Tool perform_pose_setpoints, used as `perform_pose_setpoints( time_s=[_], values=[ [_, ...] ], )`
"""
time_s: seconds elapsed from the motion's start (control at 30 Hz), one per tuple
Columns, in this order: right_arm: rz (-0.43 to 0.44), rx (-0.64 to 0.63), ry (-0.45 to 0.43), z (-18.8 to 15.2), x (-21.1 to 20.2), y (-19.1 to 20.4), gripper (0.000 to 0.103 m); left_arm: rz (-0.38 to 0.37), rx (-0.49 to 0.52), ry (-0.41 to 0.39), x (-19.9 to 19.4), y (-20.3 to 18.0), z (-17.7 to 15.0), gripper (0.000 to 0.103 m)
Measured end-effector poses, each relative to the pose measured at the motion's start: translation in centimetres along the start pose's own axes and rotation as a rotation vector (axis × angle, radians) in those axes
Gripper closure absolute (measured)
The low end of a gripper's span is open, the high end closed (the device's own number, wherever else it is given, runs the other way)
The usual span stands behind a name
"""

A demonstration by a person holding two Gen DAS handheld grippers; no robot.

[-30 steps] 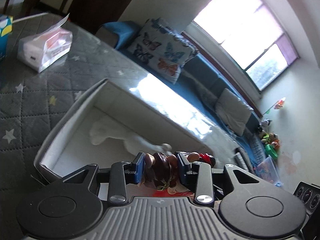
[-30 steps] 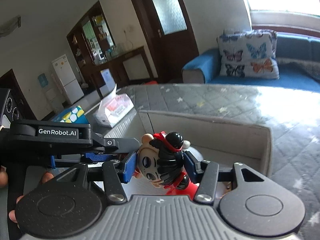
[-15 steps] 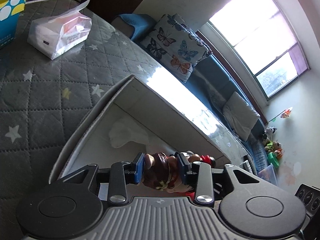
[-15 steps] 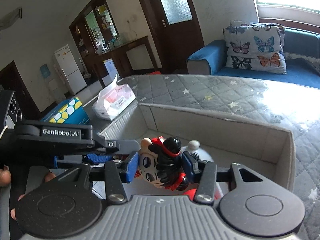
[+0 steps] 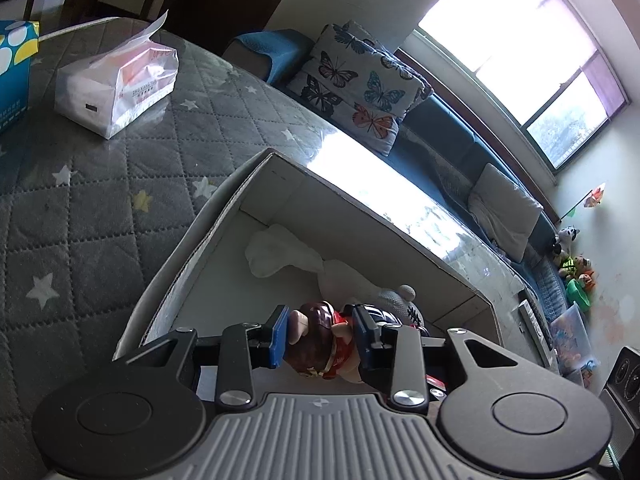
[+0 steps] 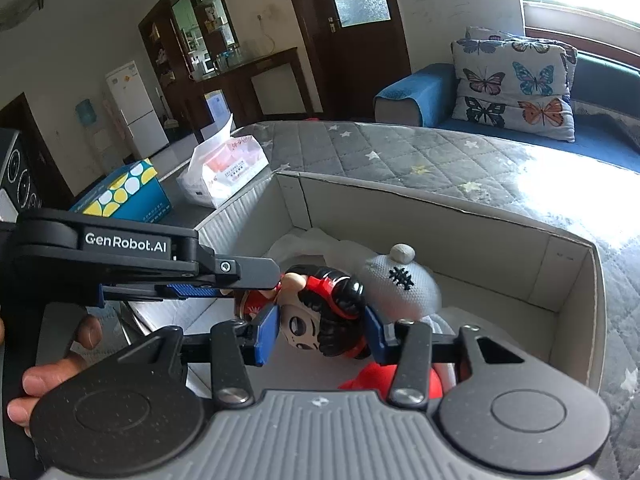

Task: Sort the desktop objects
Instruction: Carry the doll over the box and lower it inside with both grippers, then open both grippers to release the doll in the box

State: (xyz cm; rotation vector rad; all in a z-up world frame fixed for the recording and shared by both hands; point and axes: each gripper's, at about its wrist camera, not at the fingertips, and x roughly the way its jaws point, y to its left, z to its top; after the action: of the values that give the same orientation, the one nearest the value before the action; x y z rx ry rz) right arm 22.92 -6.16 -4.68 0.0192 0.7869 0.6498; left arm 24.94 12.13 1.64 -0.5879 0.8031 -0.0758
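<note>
Left wrist view: we hold our left gripper [image 5: 320,336] clenched on a brown-haired doll [image 5: 316,344] over the open cardboard box [image 5: 224,216], white cloth [image 5: 280,256] lying ahead of the fingers. Right wrist view: our right gripper [image 6: 318,330] grasps a black-haired doll [image 6: 320,320] by the head, a grey knitted toy [image 6: 400,284] just beyond it inside the same box [image 6: 576,304]. To finish well, we judge each doll should be lowered near the floor of the box before the jaws part, clear of the other gripper, so neither tumbles. The left gripper's arm [image 6: 124,244] reads "GenRobot.AI". Print on the tissue pack [image 5: 116,84] and blue carton [image 6: 124,196] ahead is too small to read.
</note>
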Motion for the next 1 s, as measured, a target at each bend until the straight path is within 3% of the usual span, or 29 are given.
perform_pose_setpoints(
  time_s=[0.67,0.93,1.0],
  values=[
    [-0.029,-0.036,-0.043,-0.7,-2.3,1.3,0.054,-0.021,0.009,-0.046,-3.5,-0.7,-0.7,0.066],
    [-0.021,-0.065,-0.090,-1.5,-5.4,2.4,0.054,-0.027,0.034,-0.067,-5.9,-1.2,-2.1,0.066],
    [-0.014,-0.070,-0.104,-2.0,-6.4,2.8,0.049,-0.028,0.042,-0.072,-6.6,-1.3,-2.7,0.066]
  ],
)
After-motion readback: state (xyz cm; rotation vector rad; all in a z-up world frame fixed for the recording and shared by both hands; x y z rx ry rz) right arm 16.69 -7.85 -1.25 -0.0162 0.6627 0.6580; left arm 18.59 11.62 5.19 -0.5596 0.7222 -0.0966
